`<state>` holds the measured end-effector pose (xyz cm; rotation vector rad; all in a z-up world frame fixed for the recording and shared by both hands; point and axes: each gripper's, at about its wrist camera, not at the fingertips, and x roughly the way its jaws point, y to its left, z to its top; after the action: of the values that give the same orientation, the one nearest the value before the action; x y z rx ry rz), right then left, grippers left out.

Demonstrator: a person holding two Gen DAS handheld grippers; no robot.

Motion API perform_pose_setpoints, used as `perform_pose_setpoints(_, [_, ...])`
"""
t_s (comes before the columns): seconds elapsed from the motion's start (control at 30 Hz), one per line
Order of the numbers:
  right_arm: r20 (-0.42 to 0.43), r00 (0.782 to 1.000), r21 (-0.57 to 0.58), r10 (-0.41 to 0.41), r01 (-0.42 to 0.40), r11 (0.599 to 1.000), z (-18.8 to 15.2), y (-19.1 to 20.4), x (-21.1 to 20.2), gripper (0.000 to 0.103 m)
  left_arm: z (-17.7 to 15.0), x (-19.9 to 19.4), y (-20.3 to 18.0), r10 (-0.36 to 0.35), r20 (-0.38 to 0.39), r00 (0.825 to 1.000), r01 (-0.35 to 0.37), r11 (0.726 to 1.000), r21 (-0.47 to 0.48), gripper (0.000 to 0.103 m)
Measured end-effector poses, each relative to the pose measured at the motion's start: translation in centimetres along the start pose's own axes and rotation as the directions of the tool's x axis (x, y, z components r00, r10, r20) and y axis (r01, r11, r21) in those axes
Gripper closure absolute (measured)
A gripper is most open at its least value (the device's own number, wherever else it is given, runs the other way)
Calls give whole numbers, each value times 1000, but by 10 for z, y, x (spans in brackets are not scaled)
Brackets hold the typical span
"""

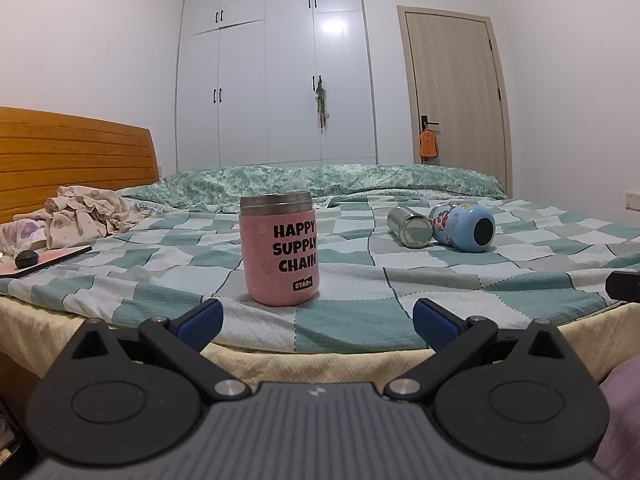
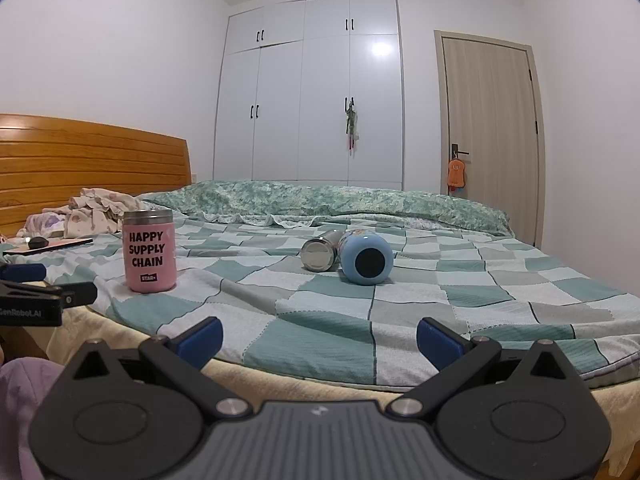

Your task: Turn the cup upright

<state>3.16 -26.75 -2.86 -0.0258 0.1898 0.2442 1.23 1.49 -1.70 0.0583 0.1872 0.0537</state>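
Observation:
A pink cup lettered "HAPPY SUPPLY CHAIN" stands upright on the checked bedspread, steel rim on top. It also shows in the right wrist view at left. A light blue cup and a steel cup lie on their sides further back, bases toward me; the blue cup and the steel cup also show in the right wrist view. My left gripper is open and empty just short of the pink cup. My right gripper is open and empty at the bed's near edge.
Crumpled clothes and a flat board with a black knob lie at the left by the wooden headboard. A folded green quilt lies along the far side. A white wardrobe and a door stand behind.

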Motion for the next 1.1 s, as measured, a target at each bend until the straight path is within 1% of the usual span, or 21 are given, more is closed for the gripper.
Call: perform_pose_setpoints(1.1, [1, 1000, -1, 0, 0, 1000, 0, 1, 0, 0, 0, -1, 0, -14, 9, 1000, 15, 1000, -4, 0])
